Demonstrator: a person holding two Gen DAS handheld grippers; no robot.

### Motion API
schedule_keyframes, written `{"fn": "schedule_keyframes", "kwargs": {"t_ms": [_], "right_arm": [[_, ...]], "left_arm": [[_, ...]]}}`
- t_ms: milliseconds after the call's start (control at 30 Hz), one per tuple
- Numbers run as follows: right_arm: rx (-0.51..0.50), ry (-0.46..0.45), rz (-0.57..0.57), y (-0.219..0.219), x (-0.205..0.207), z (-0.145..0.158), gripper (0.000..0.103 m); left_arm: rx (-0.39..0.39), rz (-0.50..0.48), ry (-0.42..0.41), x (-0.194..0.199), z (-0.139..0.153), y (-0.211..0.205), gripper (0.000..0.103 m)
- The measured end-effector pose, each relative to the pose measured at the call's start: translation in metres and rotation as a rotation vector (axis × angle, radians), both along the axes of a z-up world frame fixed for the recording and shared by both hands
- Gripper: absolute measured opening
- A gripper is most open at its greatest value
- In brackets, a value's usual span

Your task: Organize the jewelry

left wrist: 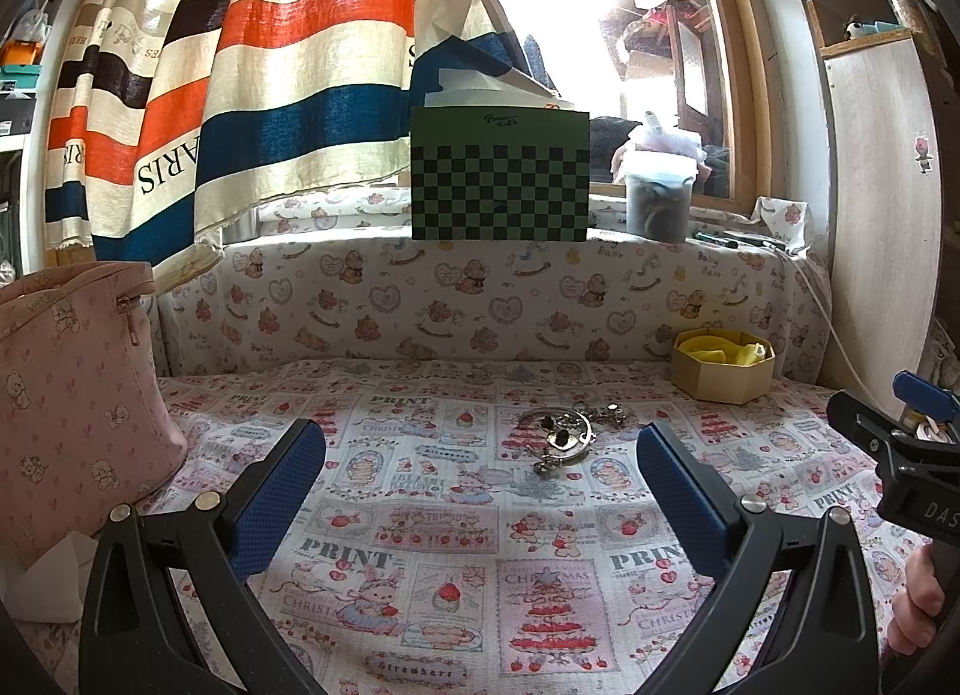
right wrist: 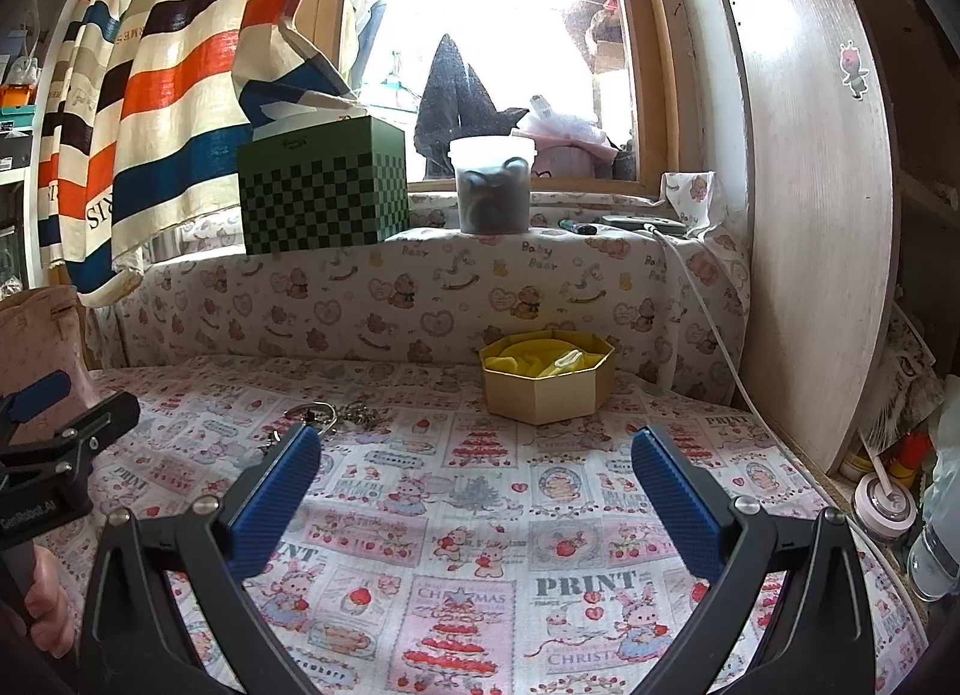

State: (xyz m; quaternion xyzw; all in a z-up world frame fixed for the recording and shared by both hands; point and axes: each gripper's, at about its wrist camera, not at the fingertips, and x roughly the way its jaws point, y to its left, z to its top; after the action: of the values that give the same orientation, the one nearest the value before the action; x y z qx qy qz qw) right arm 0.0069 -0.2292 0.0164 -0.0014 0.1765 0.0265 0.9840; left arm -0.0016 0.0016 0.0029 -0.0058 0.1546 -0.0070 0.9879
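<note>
Jewelry (left wrist: 558, 436), a tangle of silver pieces, lies at centre frame on the printed cloth (left wrist: 420, 545), between the spread, empty jaws of the left gripper (left wrist: 480, 455), while the right gripper (right wrist: 476, 458), likewise released, faces the yellow-lined box (right wrist: 546, 377)

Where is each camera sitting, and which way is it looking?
Left wrist: sits on the left gripper, looking forward over the printed cloth at the jewelry pile; its own open blue fingers show, plus the right gripper at the right edge.
Right wrist: sits on the right gripper, facing the yellow-lined box; its open fingers show, the left gripper at the left edge.
Both share: jewelry pile, box, green checkered box, window.
</note>
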Motion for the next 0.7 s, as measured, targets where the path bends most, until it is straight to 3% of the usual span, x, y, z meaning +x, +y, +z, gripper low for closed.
{"fn": "schedule_keyframes", "kwargs": {"t_ms": [700], "right_arm": [[0.000,0.000,-0.004,0.000,0.000,0.000,0.103]], "left_arm": [[-0.002,-0.004,0.000,-0.002,-0.001,-0.005,0.103]]}}
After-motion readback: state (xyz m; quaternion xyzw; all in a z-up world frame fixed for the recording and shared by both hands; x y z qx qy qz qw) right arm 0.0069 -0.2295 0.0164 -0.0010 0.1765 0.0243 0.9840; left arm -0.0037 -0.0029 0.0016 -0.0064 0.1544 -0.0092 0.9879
